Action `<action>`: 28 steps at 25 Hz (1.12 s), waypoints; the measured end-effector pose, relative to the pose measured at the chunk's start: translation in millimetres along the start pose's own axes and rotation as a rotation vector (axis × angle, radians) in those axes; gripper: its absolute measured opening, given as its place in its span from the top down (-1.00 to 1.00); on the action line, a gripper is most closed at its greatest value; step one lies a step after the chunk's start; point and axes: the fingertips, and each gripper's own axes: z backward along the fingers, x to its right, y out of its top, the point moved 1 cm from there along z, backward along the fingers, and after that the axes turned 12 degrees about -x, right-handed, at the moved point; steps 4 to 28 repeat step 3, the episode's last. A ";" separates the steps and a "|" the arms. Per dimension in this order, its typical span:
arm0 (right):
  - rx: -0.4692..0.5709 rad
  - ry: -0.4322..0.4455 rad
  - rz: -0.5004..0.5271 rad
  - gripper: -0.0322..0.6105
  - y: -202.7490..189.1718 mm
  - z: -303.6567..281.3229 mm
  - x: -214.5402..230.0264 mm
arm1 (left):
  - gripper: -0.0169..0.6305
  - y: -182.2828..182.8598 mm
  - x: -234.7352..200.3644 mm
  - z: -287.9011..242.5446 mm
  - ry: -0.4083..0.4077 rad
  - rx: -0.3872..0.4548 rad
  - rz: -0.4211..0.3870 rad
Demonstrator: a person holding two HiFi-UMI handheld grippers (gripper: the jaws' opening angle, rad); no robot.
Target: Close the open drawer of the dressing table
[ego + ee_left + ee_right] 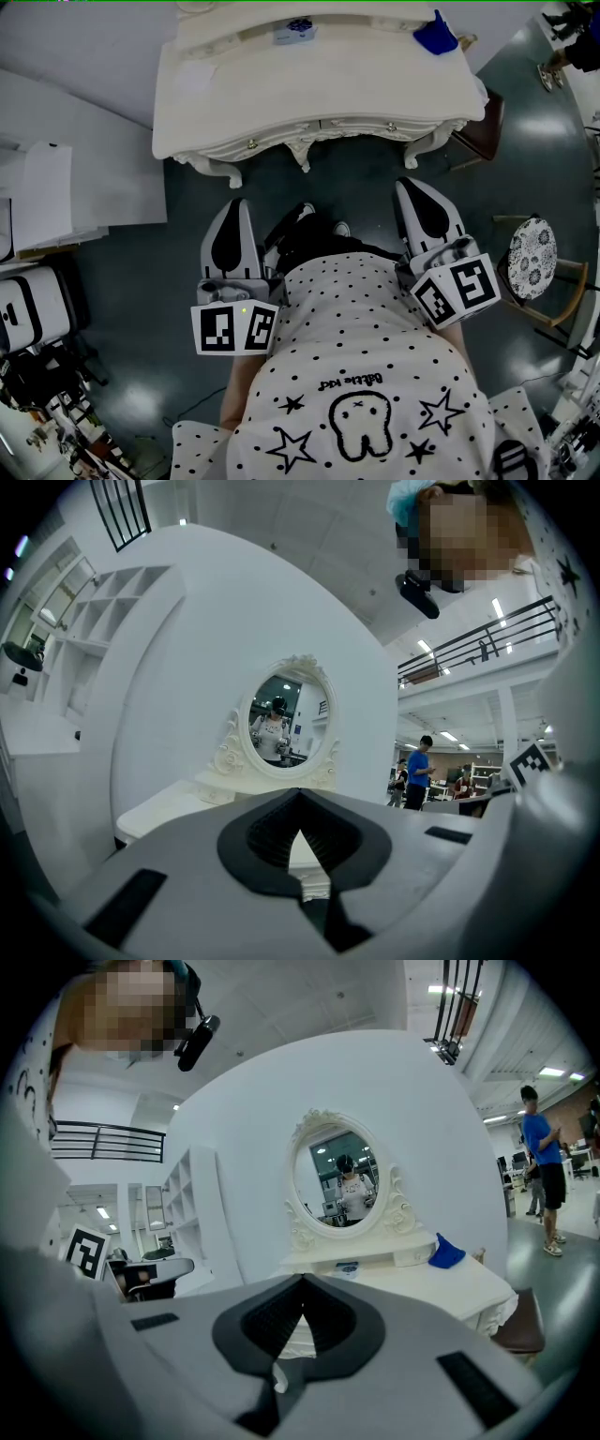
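The cream dressing table point(319, 94) stands in front of me, at the top of the head view. Its drawer fronts carry small knobs point(250, 143) under the front edge, and none visibly sticks out. My left gripper point(233, 208) is shut and empty, a short way in front of the table's left leg. Level with it, my right gripper point(411, 187) is also shut and empty, in front of the right leg. Neither touches the table. In the left gripper view the jaws point(300, 794) meet below the oval mirror point(284, 719). The right gripper view shows the same, with the jaws point(302, 1281) below the mirror point(343, 1183).
A blue cloth point(435, 36) lies on the table's back right corner. A brown seat point(482, 127) stands right of the table, and a stool with a patterned top point(532, 258) is on my right. White cabinets point(56, 187) fill the left. A person in blue point(544, 1166) stands far off.
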 end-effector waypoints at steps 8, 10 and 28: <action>-0.001 0.000 0.001 0.88 -0.1 0.1 0.3 | 0.91 0.0 0.1 0.1 0.000 -0.001 0.001; -0.001 0.000 0.001 0.88 -0.1 0.1 0.3 | 0.91 0.0 0.1 0.1 0.000 -0.001 0.001; -0.001 0.000 0.001 0.88 -0.1 0.1 0.3 | 0.91 0.0 0.1 0.1 0.000 -0.001 0.001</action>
